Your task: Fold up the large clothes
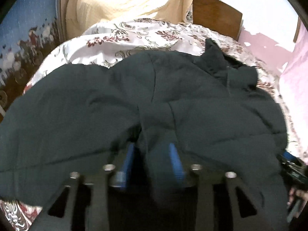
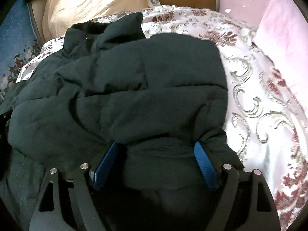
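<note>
The dark padded jacket (image 1: 134, 100) fills the frame's centre, lying on the floral bedspread (image 1: 134, 38). Each hand-held gripper, left (image 1: 154, 150) and right (image 2: 156, 150), pinches a bunched edge, likely to carry a fold over.

A floral bedspread (image 2: 256, 88) lies beneath a cream blanket (image 1: 123, 2) and wooden headboard (image 1: 215, 13).

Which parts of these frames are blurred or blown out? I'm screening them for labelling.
Left wrist: the left gripper and dark jacket are smeared by motion blur; the top right is overexposed. Right wrist: sharper overall; the floral bedspread washes out and smears toward the rim.
</note>
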The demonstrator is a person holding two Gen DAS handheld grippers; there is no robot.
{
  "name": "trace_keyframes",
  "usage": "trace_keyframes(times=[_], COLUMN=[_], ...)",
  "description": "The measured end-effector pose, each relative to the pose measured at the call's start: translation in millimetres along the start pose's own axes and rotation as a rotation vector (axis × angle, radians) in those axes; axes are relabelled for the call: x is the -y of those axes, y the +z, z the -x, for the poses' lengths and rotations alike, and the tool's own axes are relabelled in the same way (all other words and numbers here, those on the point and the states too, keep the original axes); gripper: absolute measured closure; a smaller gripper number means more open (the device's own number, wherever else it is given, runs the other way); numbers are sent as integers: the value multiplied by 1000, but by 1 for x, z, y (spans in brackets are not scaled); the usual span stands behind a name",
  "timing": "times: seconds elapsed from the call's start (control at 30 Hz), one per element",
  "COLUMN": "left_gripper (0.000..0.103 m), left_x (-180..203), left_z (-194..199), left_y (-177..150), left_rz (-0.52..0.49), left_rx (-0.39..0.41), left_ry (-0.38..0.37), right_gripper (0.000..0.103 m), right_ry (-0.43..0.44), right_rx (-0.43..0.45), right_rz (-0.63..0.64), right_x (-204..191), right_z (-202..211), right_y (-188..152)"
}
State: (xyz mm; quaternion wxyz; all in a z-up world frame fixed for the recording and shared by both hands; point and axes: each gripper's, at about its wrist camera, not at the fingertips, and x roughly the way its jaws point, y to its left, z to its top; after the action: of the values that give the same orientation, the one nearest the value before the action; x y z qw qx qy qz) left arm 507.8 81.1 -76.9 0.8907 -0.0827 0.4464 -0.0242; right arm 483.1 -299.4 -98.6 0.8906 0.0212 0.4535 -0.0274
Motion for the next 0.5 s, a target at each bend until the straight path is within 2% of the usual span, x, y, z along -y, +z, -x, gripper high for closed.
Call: trace_keyframes(times=[0.03,0.1,0.17,0.27,0.5], left_gripper=[47,28,17,16,16], left_x=[-3,-7,-16,-39,-122], left_z=[8,24,46,77,129], left_y=[-3,-7,-14,-25,-68], left_rz=[7,18,38,83,281], left_rx=[7,20,40,57,-1], left_ry=[-19,-33,-3,7,80], right_gripper=[22,22,21,20,20], right_ry=[1,10,22,60,172], right_rx=[5,22,51,85,90], right_rz=[-7,-12,12,73,214], right_x=[-3,-13,-29,-67,-180], right_z=[5,17,31,48,59], right_y=[1,1,2,4,4])
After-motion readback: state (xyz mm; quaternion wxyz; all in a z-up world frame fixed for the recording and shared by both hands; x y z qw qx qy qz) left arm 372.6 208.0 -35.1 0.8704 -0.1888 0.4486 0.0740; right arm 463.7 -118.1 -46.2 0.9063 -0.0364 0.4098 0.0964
